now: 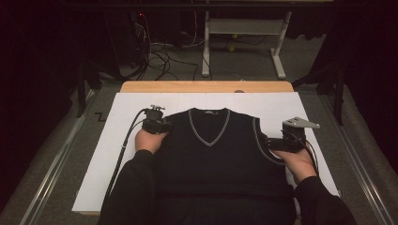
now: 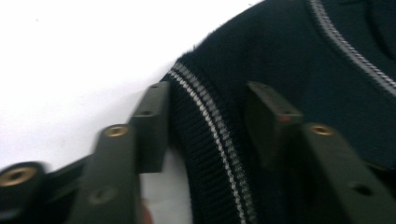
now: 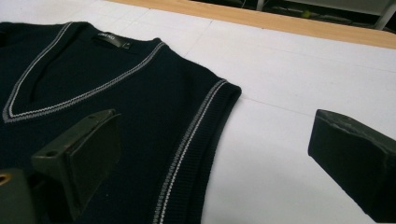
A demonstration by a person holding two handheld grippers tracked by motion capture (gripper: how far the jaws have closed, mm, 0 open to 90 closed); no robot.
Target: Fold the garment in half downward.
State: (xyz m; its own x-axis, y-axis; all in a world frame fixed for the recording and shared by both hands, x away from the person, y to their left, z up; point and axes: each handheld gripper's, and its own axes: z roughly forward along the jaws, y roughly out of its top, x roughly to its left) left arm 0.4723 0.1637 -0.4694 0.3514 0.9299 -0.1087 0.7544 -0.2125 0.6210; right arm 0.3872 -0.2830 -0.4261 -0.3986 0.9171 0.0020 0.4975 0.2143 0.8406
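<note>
Vest (image 1: pixel 220 159) is lying flat on the white sheet (image 1: pixel 98 173), neck away from the person. Left gripper (image 2: pixel 208 123) is straddling the striped armhole edge (image 2: pixel 210 135), jaws part closed, grip uncertain. Right gripper (image 3: pixel 215 154) is sitting wide apart over the other armhole.

From my station the room looked dim, dark at the edges. The white sheet (image 1: pixel 281 105) glared under overhead light. My left gripper view was motion-blurred; near jaws sat out of focus.
</note>
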